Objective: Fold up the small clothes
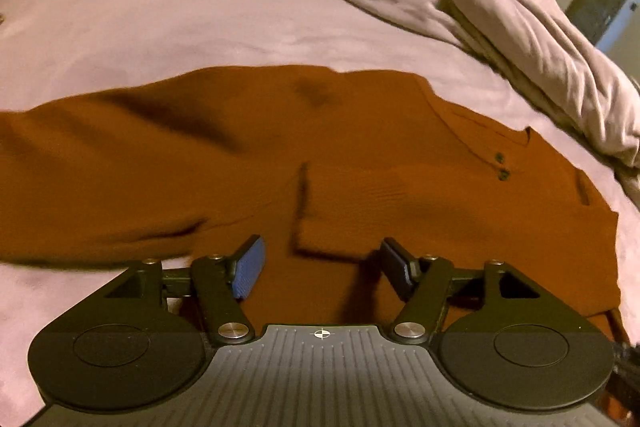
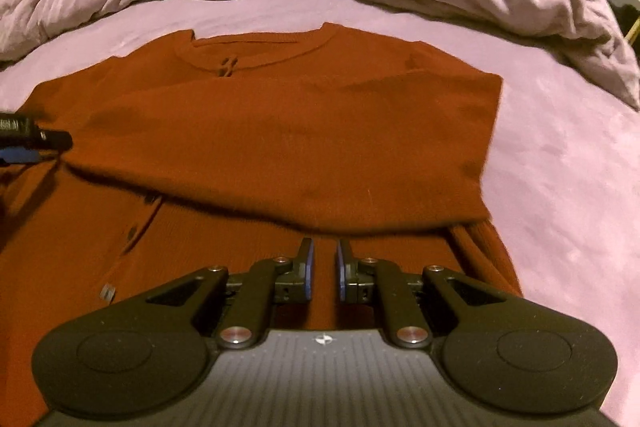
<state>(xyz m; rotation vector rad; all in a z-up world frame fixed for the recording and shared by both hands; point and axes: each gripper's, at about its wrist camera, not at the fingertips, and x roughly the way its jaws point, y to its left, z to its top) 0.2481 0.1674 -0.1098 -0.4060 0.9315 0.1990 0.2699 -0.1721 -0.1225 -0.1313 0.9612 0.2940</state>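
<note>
Folded shirt (image 2: 280, 131) edges lie inside the bare sheet (image 2: 560, 167)

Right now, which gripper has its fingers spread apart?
The left gripper: fingers wide apart over the brown shirt, nothing between them. The right gripper has only a narrow gap.

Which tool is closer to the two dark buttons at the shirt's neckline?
Left. The left tool hovers open above the folded sleeve, just below the buttons. The right tool sits at the folded edge, farther from them.
</note>
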